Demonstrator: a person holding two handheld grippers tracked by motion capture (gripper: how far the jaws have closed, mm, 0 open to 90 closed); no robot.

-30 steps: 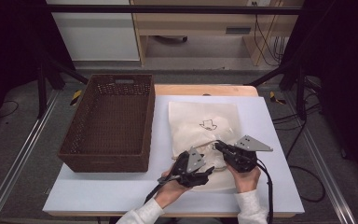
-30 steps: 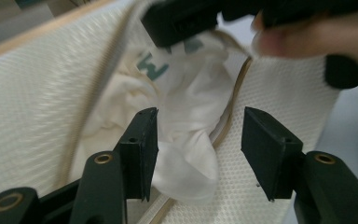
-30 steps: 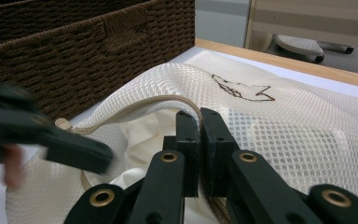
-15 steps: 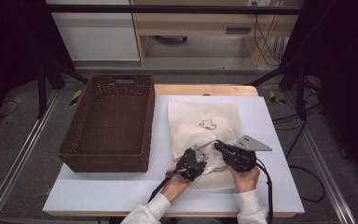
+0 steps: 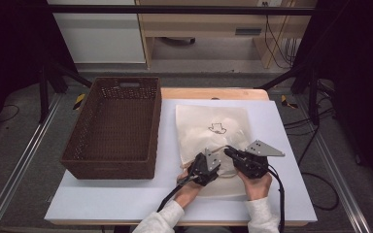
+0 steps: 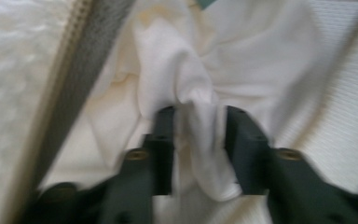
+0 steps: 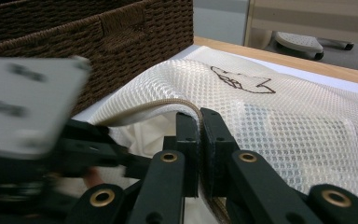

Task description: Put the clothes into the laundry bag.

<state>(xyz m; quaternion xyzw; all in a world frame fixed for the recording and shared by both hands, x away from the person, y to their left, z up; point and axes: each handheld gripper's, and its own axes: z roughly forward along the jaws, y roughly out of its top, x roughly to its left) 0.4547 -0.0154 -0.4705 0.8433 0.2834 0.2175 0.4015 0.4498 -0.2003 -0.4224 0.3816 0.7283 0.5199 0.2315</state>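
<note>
1. A cream mesh bag (image 5: 213, 141) lies flat on the white table (image 5: 126, 199), in the centre of the high view, just right of a brown woven basket (image 5: 114, 128).
2. A small black line drawing (image 5: 217, 128) sits on the upper half of the bag.
3. Both grippers meet at the bag's near end, in the lower middle of the high view, with the person's hands and pale sleeves coming in from the bottom edge.
4. The right gripper (image 7: 199, 122) has its jaws clenched on the bag's zip edge (image 7: 172, 103); in the right gripper view that tan edge is lifted into an arch, opening the mouth of the bag.
5. The left gripper (image 6: 196, 122) reaches into that opening. In the left gripper view a fold of white cloth (image 6: 191, 88) sits between its jaws, which stand a little apart; they appear to press on the fold, though the picture is blurred.
6. The zip band (image 6: 81, 60) runs diagonally across the left of the left gripper view, beside the cloth.
7. In the right gripper view the basket fills the upper left, close behind the bag.
</note>
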